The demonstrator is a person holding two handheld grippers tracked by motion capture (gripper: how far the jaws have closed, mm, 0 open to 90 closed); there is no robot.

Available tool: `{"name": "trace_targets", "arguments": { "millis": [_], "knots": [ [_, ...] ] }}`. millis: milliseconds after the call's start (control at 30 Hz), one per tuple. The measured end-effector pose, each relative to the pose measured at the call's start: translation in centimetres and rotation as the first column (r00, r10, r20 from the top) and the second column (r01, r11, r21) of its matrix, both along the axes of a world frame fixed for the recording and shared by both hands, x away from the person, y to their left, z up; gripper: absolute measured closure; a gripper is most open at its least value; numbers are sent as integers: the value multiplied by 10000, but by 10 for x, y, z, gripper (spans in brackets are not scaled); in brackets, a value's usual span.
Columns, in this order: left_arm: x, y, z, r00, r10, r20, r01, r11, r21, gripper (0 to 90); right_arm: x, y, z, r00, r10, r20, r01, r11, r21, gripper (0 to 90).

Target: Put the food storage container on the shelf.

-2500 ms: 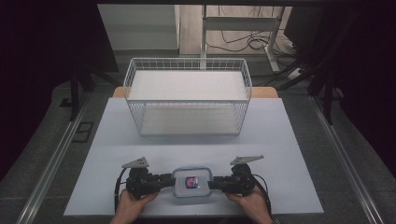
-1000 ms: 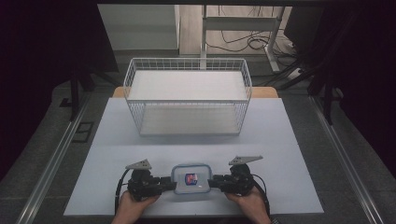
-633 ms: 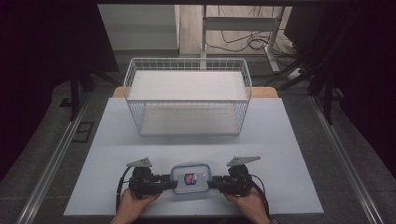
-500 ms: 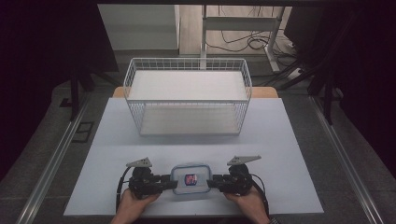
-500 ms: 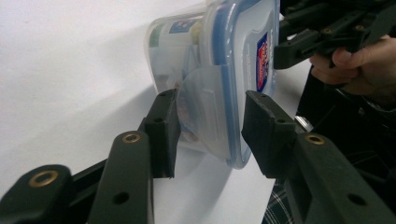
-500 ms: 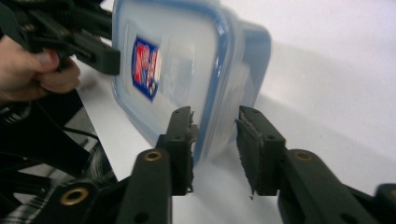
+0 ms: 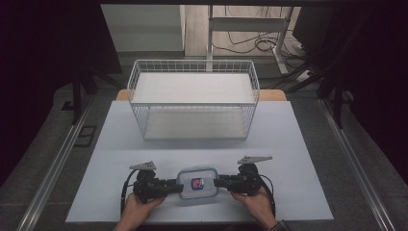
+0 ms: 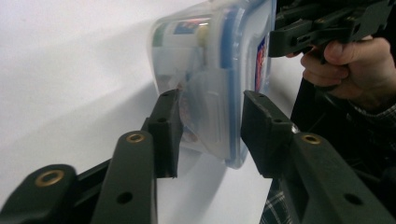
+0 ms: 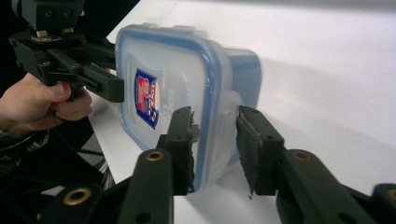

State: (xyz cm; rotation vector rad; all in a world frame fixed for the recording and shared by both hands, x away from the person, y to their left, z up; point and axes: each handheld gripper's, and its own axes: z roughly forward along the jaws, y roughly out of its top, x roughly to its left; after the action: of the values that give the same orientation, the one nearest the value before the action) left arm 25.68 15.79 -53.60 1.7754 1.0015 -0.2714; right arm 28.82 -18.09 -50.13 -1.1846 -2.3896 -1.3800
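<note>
A clear plastic food container (image 7: 197,184) with a blue-sealed lid sits near the front edge of the white table (image 7: 298,144), well short of the wire basket (image 7: 192,103). The left gripper (image 7: 173,186) and right gripper (image 7: 220,182) bracket its side latches; the jaws have just been closing, their pads not clearly pressing.
</note>
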Motion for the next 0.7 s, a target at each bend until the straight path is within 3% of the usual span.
{"name": "trace_targets", "arguments": {
  "millis": [267, 367, 700],
  "knots": [
    [7, -1, 2, 9998, 138, -119, -140, 9997, -181, 592, -1, 1, 4, 9989, -386, 280, 396, 9986, -356, 691],
    [10, 1, 7, 9997, 222, -72, -225, 9988, -439, 591, -1, 0, 8, 9985, -405, 360, 414, 9988, -246, 699],
    [21, 4, 29, 9988, 313, 386, -296, 9986, -431, 590, 5, 2, 26, 9959, -599, 677, 602, 9982, -35, 704]
  ]
}}
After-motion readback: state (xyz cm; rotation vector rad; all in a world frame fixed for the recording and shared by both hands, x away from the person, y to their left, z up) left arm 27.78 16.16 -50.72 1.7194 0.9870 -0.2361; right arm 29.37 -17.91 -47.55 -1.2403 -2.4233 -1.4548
